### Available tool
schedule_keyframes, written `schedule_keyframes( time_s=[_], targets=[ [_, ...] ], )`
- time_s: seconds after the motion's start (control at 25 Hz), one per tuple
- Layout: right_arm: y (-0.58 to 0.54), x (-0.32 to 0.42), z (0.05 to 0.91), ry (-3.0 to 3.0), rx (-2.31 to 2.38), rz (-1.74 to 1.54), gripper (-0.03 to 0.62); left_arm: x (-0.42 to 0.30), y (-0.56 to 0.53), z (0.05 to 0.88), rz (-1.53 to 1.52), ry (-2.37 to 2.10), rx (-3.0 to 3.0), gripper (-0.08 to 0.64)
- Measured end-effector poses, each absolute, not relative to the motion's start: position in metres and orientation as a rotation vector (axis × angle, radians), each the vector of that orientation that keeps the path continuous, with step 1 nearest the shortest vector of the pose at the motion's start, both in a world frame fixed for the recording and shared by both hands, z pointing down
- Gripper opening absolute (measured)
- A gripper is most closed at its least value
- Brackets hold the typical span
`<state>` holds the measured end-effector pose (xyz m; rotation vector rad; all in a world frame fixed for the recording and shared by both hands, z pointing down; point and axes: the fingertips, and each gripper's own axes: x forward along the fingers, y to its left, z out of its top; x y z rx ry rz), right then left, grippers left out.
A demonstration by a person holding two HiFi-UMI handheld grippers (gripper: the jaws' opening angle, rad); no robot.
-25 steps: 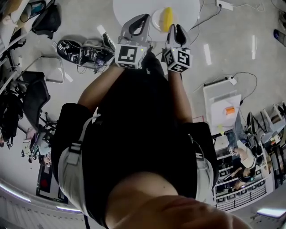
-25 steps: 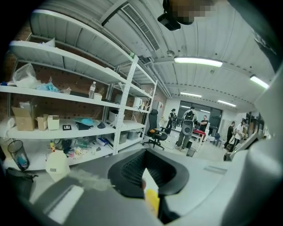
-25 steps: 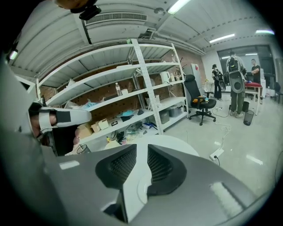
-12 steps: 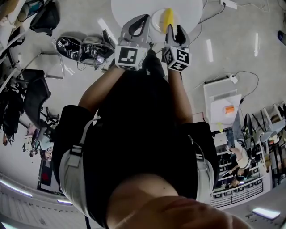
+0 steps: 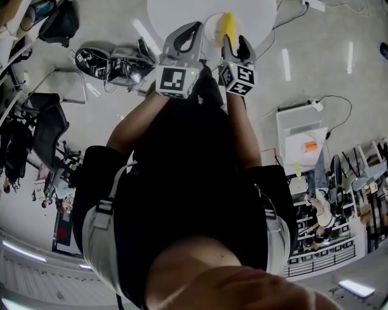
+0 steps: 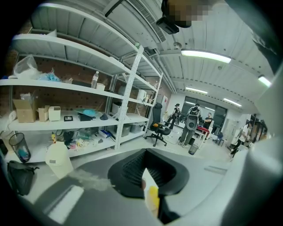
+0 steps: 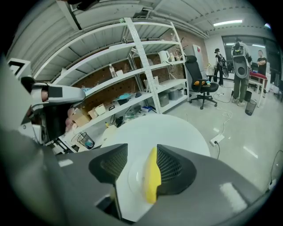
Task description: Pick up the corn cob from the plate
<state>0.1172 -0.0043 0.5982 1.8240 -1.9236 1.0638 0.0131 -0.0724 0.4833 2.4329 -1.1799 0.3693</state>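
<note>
White table point(image 5: 176, 13): corn cob point(image 5: 227, 27) lengthwise away

plate point(image 7: 134, 177): glossy white | table point(image 7: 168, 132): smooth matt | fingers point(image 7: 171, 169): ribbed matt black plastic

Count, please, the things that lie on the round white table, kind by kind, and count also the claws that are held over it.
corn cob: 1
plate: 1
claws: 2, the left claw and the right claw
Total: 4
</note>
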Motion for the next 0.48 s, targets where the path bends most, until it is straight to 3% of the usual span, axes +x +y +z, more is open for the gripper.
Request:
schedule_keyframes(
  time_s=[0.48],
  targets=[
    [-0.003, 0.121, 0.641, -1.857, 1.732, 1.146, 0.267, 0.018, -0.079, 0.509, 0.410, -1.170, 2.396, 0.006]
  ],
)
